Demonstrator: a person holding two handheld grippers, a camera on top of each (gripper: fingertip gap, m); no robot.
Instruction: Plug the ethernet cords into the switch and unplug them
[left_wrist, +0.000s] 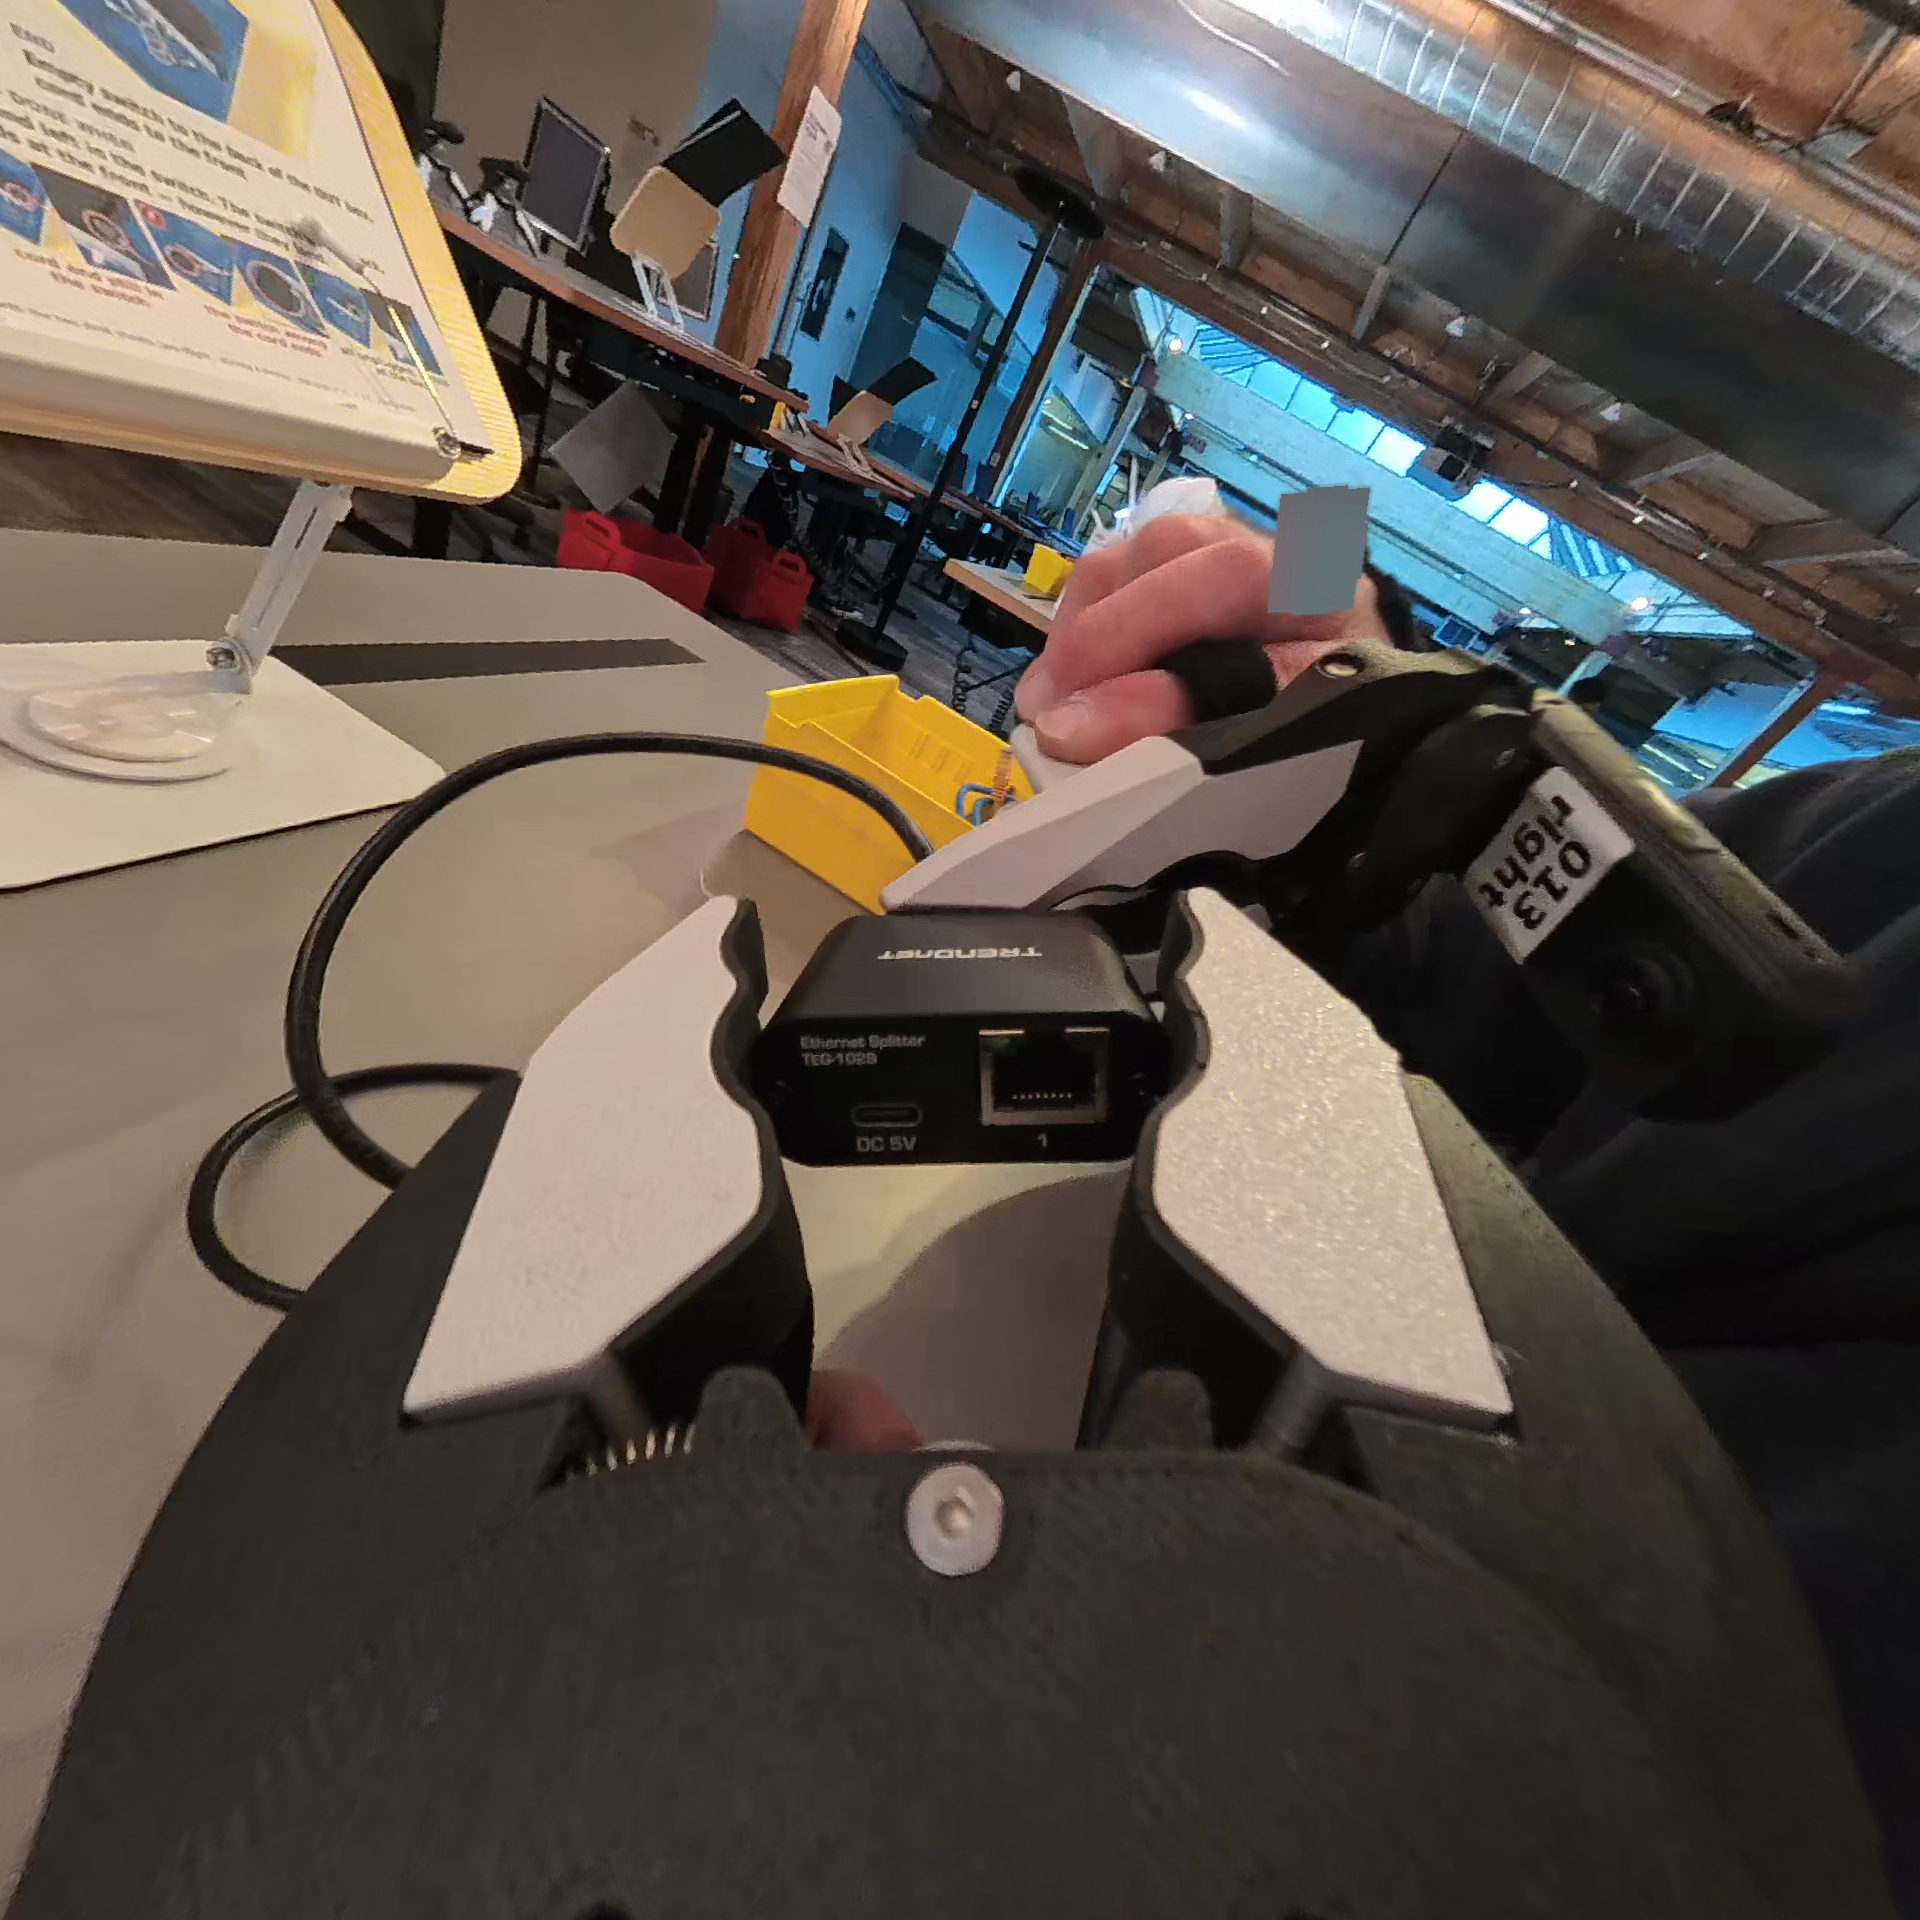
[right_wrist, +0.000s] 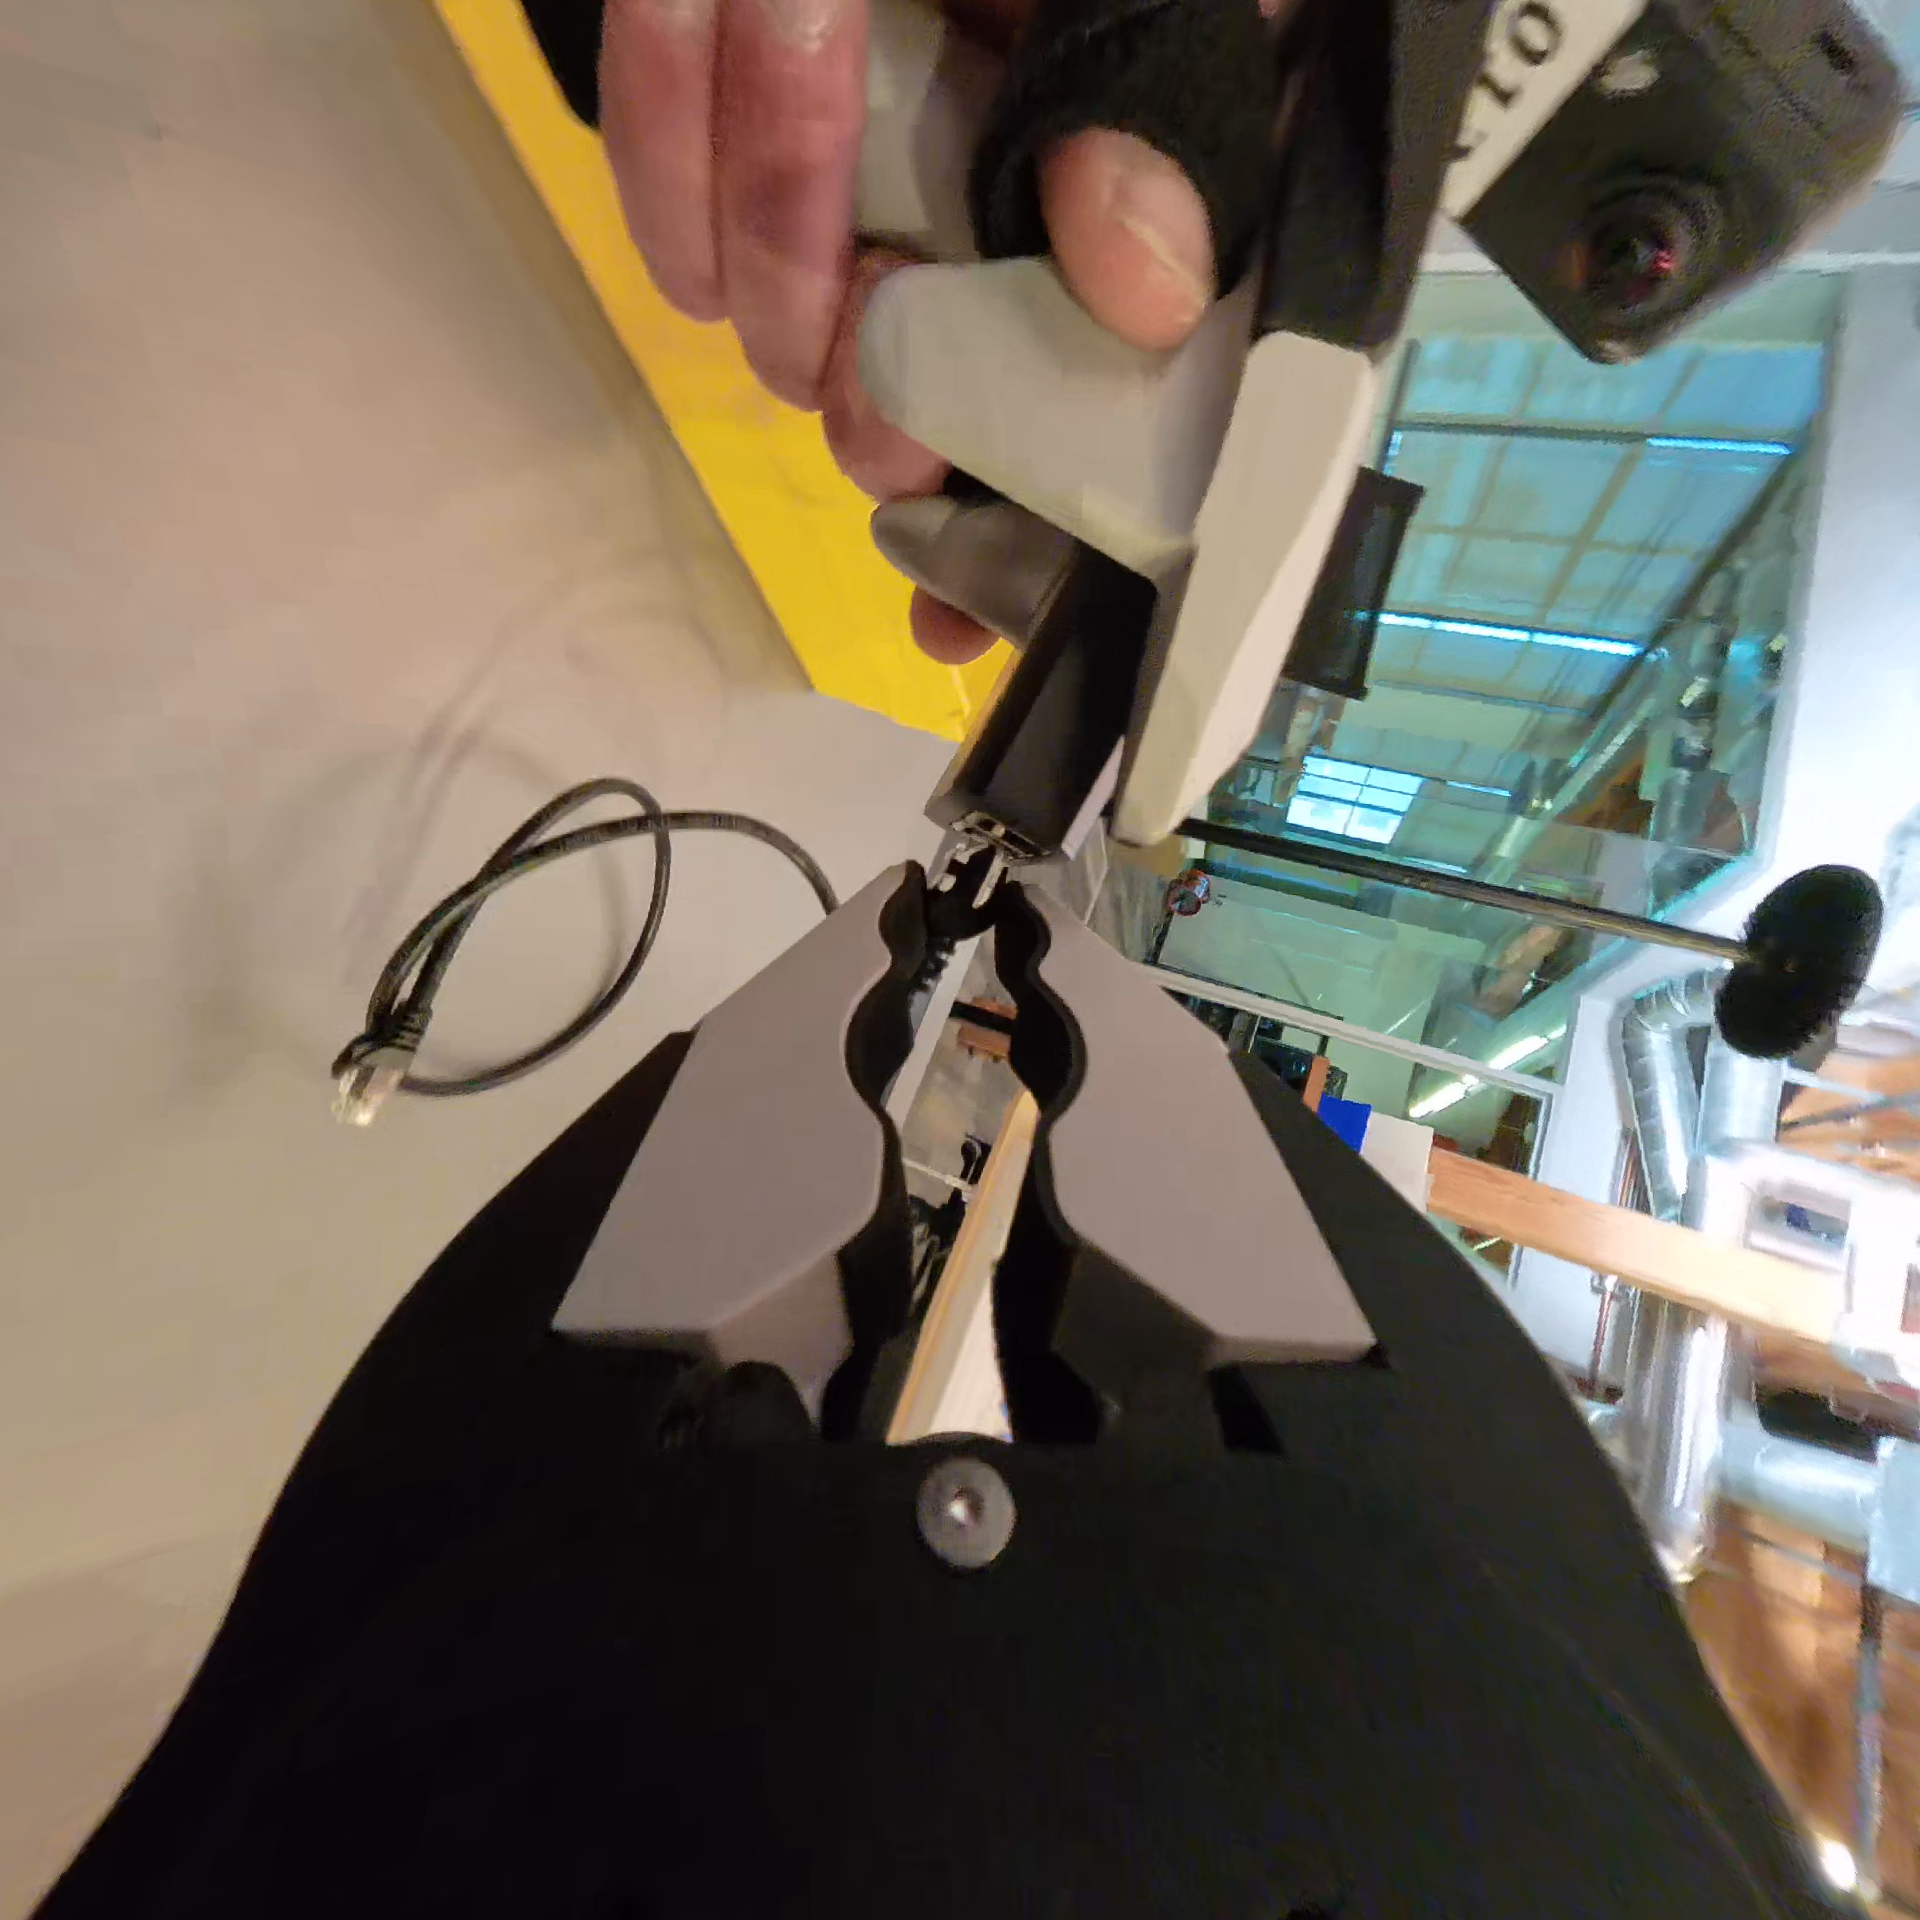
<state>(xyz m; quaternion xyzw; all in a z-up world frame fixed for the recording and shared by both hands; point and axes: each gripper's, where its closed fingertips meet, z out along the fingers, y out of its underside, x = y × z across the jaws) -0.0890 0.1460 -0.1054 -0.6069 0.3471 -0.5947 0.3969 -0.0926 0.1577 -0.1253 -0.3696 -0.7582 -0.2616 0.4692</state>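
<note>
My left gripper (left_wrist: 961, 940) is shut on the small black switch (left_wrist: 956, 1049) and holds it above the grey table. The switch's face with one empty port is turned toward the left wrist camera. My right gripper (right_wrist: 961, 904) is shut on the plug (right_wrist: 966, 883) of a black ethernet cord (right_wrist: 644, 831). It holds the plug's tip at the mouth of a port on the switch's far end (right_wrist: 1039, 717). I cannot tell how deep the plug sits. The cord's free plug (right_wrist: 364, 1081) lies on the table. The cord loops to the left in the left wrist view (left_wrist: 312, 935).
A yellow bin (left_wrist: 862, 769) holding a blue cord stands just behind the switch. A tilted instruction board on a white stand (left_wrist: 260, 260) sits at the far left on a white mat (left_wrist: 208, 810). A black tape strip (left_wrist: 488, 660) crosses the table (left_wrist: 125, 1143).
</note>
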